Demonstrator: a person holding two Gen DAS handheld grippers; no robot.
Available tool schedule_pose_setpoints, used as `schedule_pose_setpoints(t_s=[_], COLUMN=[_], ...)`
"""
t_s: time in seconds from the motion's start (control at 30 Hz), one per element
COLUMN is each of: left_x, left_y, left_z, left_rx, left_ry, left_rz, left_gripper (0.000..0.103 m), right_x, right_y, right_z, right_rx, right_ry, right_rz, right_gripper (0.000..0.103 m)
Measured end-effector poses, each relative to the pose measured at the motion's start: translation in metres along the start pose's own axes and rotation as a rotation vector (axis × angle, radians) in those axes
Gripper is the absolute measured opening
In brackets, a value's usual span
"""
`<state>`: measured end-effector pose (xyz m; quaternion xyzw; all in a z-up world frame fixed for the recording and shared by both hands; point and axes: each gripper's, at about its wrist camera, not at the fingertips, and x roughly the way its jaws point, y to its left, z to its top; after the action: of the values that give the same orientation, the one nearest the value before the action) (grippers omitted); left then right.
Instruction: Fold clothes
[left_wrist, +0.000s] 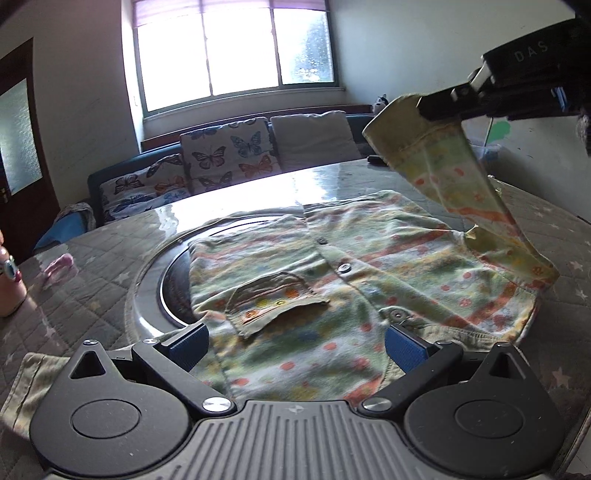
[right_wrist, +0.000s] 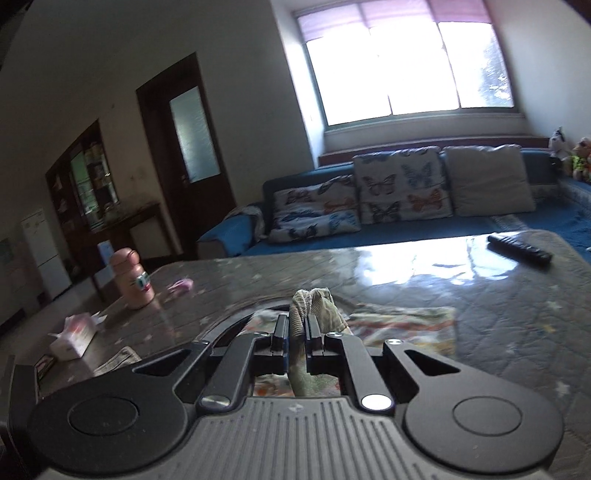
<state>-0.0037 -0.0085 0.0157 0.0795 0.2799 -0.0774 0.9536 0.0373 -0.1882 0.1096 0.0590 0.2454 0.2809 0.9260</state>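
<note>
Going left to right, with the shirt (left_wrist: 332, 280) as my landmark: far to its left a pink bottle (right_wrist: 131, 280) stands on the tabletop (right_wrist: 480, 295), with a tissue pack (right_wrist: 74, 334) nearer me and a small pink scrap between the bottle and the shirt. The shirt itself, a child's printed button-front with a chest pocket (left_wrist: 275, 302), lies flat and face up, partly over a round inset in the tabletop. Its button placket runs away from me toward the window, so its long axis points from my left tool (left_wrist: 295, 343) to the far edge, collar end nearest me as far as I can judge.

My left tool hangs just over the near end of the shirt, its blue pads spread wide on either side of the cloth and pressing nothing.

To the right of the shirt's body, the sleeve (left_wrist: 454, 173) rises off the tabletop, stretched up and slightly outward. My right tool (left_wrist: 439, 107) is pressed together on the sleeve's cuff; from its own camera I see the ribbed cuff (right_wrist: 312, 306) bunched between the closed pads.

The coming move, as I judge it, turns on this: the shirt's body lies to the left of and below my right tool, so the sleeve must swing leftward, across the long axis, to land on the chest. A remote control (right_wrist: 519, 249) lies well beyond the shirt to the right.
</note>
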Motion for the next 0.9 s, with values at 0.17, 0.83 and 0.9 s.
schedule_pose_setpoints(t_s=[0.17,0.83,0.9], left_x=[-0.001,0.015,0.017], left_y=[0.005,-0.010,-0.012], left_z=[-0.003,0.014,0.016], left_rx=[-0.013,0.016,0.018], left_ry=[0.002,0.001,0.001], left_rz=[0.011,-0.008,-0.006], left_gripper=[0.103,0.103,0.103], right_x=[0.013,-0.025,-0.029], right_y=[0.012,-0.072,-0.079], right_z=[-0.016,-0.100,-0.099], right_rx=[-0.028,0.058,0.072], right_ry=[0.070,0.266,0.260], right_rz=[0.031,-0.182,-0.184], right_gripper=[0.013,0.023,0.023])
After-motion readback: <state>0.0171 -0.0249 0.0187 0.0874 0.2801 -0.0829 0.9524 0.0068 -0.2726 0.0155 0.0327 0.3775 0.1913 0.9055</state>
